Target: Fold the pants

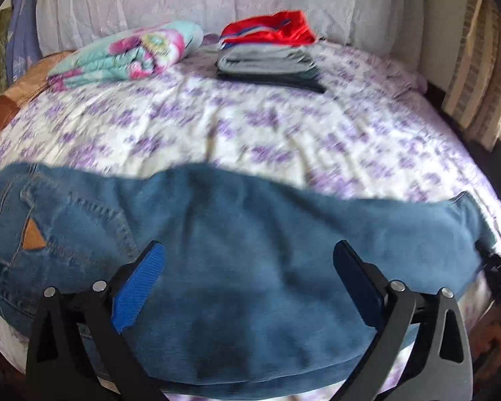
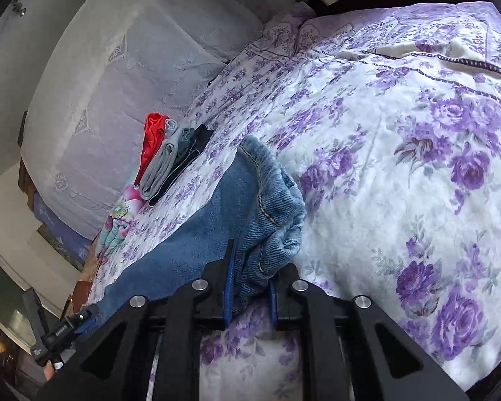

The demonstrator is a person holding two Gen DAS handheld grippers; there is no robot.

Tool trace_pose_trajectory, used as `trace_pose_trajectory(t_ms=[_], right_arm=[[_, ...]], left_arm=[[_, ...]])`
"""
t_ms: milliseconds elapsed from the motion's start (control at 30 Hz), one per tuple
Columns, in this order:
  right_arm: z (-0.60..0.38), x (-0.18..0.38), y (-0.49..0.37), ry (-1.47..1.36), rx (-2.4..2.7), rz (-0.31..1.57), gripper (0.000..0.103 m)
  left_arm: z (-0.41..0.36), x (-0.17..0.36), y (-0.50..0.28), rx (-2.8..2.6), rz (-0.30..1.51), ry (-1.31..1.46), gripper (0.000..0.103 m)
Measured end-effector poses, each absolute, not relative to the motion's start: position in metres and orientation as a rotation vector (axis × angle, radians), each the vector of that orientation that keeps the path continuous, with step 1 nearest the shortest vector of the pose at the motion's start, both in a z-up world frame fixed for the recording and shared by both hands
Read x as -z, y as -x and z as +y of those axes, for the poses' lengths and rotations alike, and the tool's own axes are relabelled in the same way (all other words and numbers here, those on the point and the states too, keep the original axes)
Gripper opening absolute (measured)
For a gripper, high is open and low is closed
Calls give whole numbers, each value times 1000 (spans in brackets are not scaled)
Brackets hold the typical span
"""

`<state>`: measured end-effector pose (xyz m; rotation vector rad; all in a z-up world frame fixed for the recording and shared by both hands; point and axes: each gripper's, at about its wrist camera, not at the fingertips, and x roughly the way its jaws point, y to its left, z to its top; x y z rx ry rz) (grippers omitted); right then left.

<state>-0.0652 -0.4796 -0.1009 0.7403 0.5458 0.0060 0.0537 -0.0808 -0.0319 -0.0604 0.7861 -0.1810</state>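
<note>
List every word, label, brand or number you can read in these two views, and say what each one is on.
No text here can be read with confidence.
Brown patch on the jeans: no lettering visible, blurred.
White print on the black device at the lower left of the right wrist view: too small to read.
Bedspread, folded clothes and floral blanket: patterns only, no words.

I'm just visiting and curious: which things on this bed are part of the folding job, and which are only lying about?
Part of the job:
- blue jeans
- right hand-held gripper, shut on the jeans' leg end
- left hand-held gripper, open over the jeans

Lying about:
- stack of folded clothes
- floral blanket bundle
- purple-flowered bedspread
</note>
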Motion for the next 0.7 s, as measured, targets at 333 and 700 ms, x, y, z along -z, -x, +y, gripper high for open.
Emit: trace_pose_trajectory(t_ms=[333, 700], right_arm=[[-479, 97, 61, -757, -28, 553, 21], [-451, 84, 49, -627, 7, 552, 49]], left_arm=[[-157, 69, -68, 172, 862, -35, 99], [28, 48, -29, 85, 795, 229, 95]])
